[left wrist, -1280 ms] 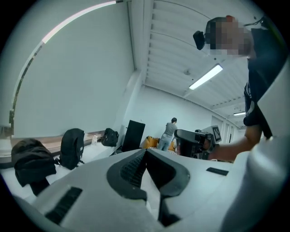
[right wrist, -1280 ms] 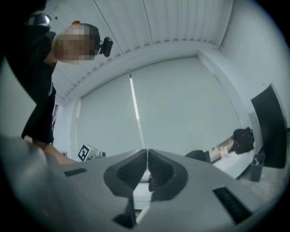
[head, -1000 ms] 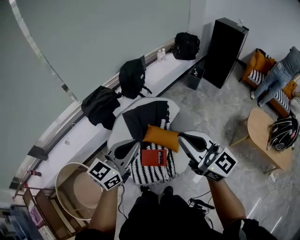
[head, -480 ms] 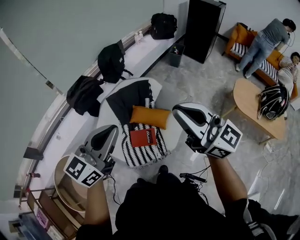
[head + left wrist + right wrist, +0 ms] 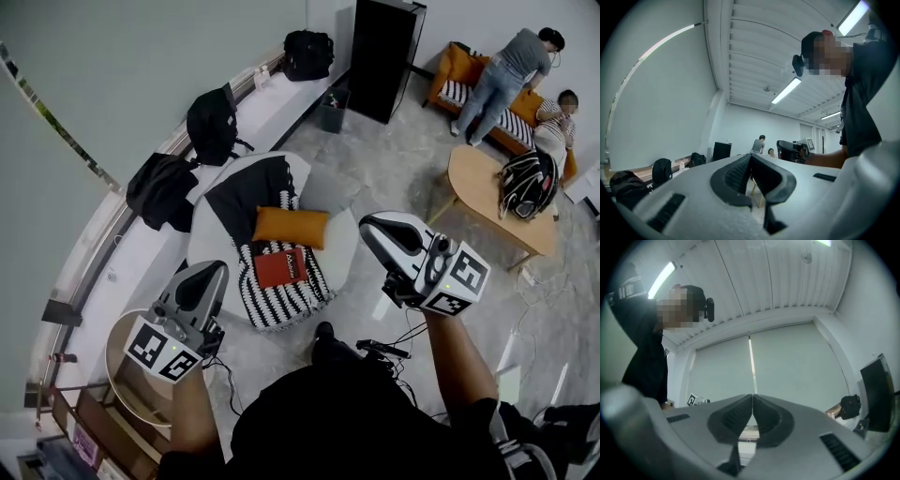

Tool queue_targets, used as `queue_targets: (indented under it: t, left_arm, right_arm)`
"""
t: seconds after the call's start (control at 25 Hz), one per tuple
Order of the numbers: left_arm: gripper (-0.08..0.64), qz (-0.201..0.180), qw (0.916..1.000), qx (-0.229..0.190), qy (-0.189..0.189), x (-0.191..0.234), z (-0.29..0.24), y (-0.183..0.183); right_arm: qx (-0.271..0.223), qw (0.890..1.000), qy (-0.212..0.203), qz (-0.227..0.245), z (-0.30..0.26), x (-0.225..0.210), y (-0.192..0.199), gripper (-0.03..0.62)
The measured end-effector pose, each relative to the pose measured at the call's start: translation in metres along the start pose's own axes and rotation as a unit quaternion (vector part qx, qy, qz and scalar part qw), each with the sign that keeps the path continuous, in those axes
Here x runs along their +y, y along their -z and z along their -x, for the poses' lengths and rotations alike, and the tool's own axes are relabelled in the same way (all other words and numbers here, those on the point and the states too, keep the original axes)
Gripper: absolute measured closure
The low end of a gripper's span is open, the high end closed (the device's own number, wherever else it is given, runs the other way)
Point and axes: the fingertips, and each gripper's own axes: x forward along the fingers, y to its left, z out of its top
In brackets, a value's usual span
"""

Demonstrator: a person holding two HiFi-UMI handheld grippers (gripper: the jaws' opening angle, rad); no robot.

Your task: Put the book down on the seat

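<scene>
Red book [image 5: 281, 267], flat on striped seat [image 5: 291, 302]

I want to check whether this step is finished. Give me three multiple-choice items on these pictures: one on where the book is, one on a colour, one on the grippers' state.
1. Where does the book lie?
A on the striped blanket over the seat
B on the floor
C in a gripper

2. What colour is the cushion beside the book?
A blue
B orange
C green

3. How are the left gripper and right gripper?
A both shut, empty
B both wide open
C right shut on the book

Answers: 1 A, it rests flat on the blanket. 2 B, the head view shows orange. 3 A, each gripper view shows its jaws together with nothing between.
</scene>
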Motion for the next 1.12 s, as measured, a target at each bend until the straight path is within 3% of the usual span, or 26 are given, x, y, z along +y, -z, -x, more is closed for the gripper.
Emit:
queue_targets:
  t: [0.28,0.6,0.88,1.12]
  left_arm:
    - [0.537,-0.006,0.9999,-0.003,0.01,-0.036,0.077,-0.006]
    - [0.537,0.029,0.9987,0.003,0.042,-0.102,0.142,0.024]
    - [0.537,0.06,0.9959,0.012,0.066,-0.147,0.158,0.047]
    - [0.537,0.048,0.996,0.013,0.075,-0.17,0.148,0.04]
  right_arm:
    - [0.001,1.0,0.011,0.003,0.012,0.083,0.012,0.563]
    - [0.017,0.999,0.019,-0.028,0.043,0.176,0.043,0.563]
    - [0.032,0.999,0.01,-0.033,0.063,0.223,0.051,0.565]
    - [0.024,0.999,-0.001,-0.026,0.077,0.235,0.045,0.566]
